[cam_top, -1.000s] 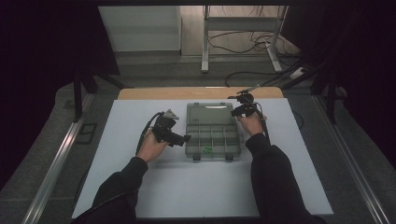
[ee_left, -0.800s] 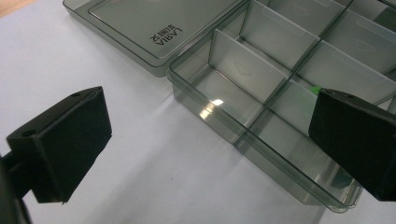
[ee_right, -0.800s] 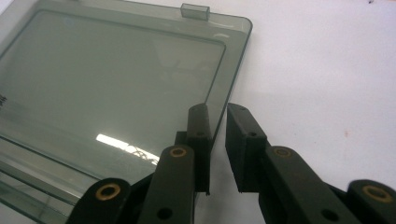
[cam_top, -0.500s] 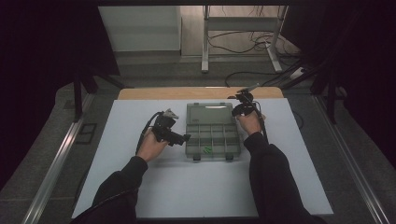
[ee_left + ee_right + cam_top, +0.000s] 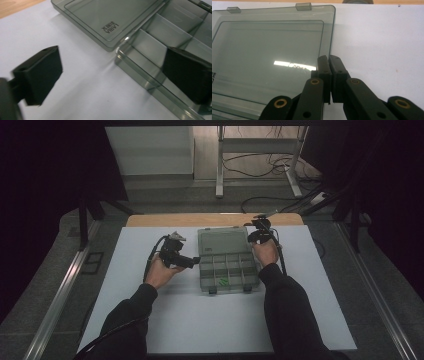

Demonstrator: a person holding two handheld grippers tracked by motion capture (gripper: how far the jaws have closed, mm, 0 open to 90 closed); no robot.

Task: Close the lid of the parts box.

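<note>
A smoky clear organizer box lies open on the white table, its divided tray (image 5: 230, 270) near me and its lid (image 5: 223, 240) flat on the far side. My left gripper (image 5: 195, 261) is open at the tray's left side. In the left gripper view the jaws of this gripper (image 5: 115, 72) have just been closing a little, with the tray's left wall (image 5: 140, 75) between them and untouched. My right gripper (image 5: 252, 234) is at the lid's right edge. In the right gripper view this gripper (image 5: 330, 62) is shut, pinching the upturned rim of the lid (image 5: 272, 50).
A small green item (image 5: 221, 281) lies in a front compartment of the tray. The white sheet (image 5: 150, 320) covers the table, with a wooden strip (image 5: 160, 220) along its far edge. Cables and a metal stand (image 5: 260, 165) are on the floor beyond.
</note>
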